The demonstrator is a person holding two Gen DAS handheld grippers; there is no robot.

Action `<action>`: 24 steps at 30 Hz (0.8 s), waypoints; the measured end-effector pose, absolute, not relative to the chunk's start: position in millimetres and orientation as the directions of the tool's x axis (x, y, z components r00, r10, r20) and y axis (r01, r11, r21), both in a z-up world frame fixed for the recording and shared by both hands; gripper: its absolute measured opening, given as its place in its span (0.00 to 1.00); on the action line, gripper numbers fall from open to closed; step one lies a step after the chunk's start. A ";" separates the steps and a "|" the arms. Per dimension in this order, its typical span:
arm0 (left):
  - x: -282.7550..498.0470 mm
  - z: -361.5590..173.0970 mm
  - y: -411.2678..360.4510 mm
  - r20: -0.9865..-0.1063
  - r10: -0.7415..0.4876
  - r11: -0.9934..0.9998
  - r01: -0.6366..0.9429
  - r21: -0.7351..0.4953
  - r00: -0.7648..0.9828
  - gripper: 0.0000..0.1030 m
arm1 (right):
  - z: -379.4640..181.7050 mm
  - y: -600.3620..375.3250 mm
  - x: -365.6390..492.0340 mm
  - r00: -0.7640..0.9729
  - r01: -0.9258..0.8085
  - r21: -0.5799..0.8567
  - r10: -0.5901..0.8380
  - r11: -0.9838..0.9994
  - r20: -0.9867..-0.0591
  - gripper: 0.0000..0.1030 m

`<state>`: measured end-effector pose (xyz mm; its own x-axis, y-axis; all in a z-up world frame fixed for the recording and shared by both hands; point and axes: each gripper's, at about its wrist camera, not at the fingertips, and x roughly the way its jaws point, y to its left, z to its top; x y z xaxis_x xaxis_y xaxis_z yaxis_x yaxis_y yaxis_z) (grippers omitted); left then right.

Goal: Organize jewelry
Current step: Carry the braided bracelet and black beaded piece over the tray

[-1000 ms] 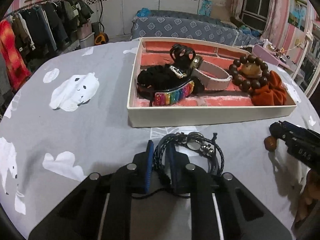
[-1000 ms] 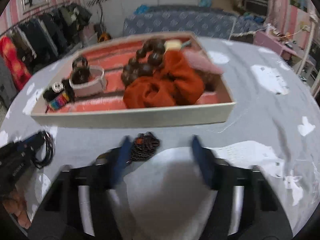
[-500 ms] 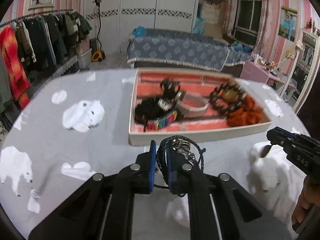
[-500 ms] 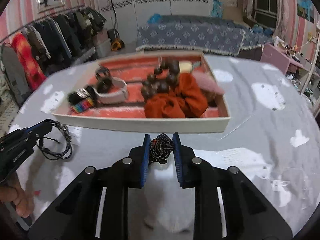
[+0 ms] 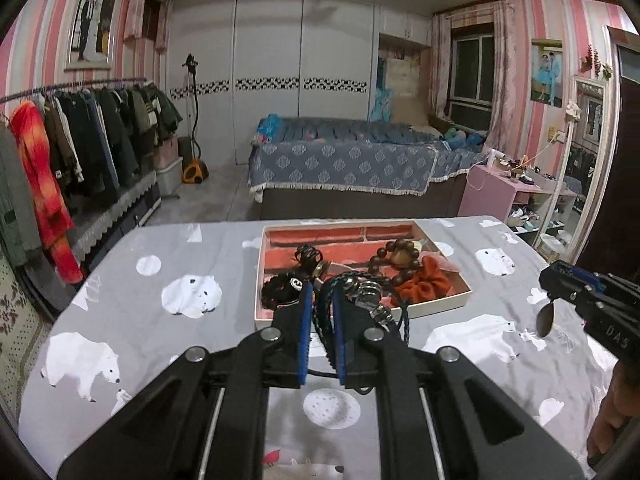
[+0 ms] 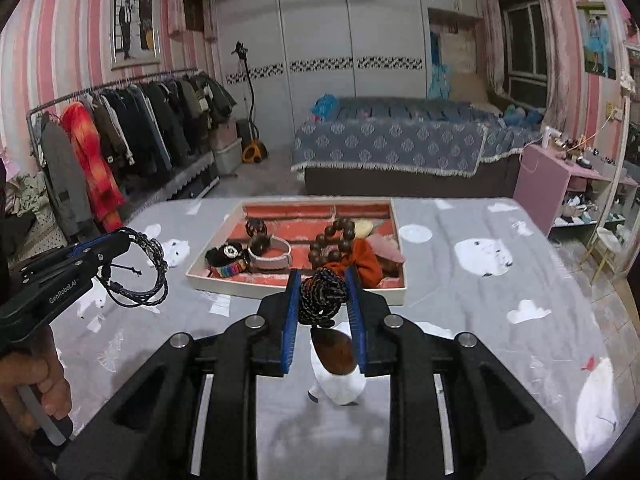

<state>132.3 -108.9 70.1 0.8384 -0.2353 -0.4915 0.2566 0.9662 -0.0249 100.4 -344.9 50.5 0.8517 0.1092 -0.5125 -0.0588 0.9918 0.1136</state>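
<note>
My left gripper is shut on a dark braided cord bracelet with metal beads, held up above the table in front of the jewelry tray. It also shows in the right wrist view. My right gripper is shut on a black beaded cord necklace with a brown teardrop pendant hanging below; the pendant shows in the left wrist view. The tray holds a wooden bead bracelet, an orange scrunchie, a pink watch strap and a rainbow band.
The table has a grey cloth with white polar bears. Behind it are a bed, a clothes rack at the left and a pink side table at the right.
Both grippers have risen well above the table, each lifting its piece. The right gripper closed on the necklace a second ago. The tray now looks smaller and farther.
</note>
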 end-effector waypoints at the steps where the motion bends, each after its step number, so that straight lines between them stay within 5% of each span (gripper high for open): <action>1: 129.7 72.1 -110.3 -0.489 -0.236 0.966 0.259 -0.022 0.840 0.10 | 53.9 -346.2 95.9 0.855 -0.058 0.116 0.110 0.992 -0.506 0.22; 13: 143.4 85.0 -120.4 -0.478 -0.247 0.961 0.275 -0.010 0.843 0.10 | 67.2 -350.0 84.7 0.871 -0.060 0.112 0.106 0.992 -0.479 0.22; 24: 215.8 68.8 -133.5 -0.513 -0.260 0.958 0.283 -0.034 0.818 0.10 | 64.4 -350.1 167.8 0.868 -0.072 0.091 0.107 0.993 -0.485 0.22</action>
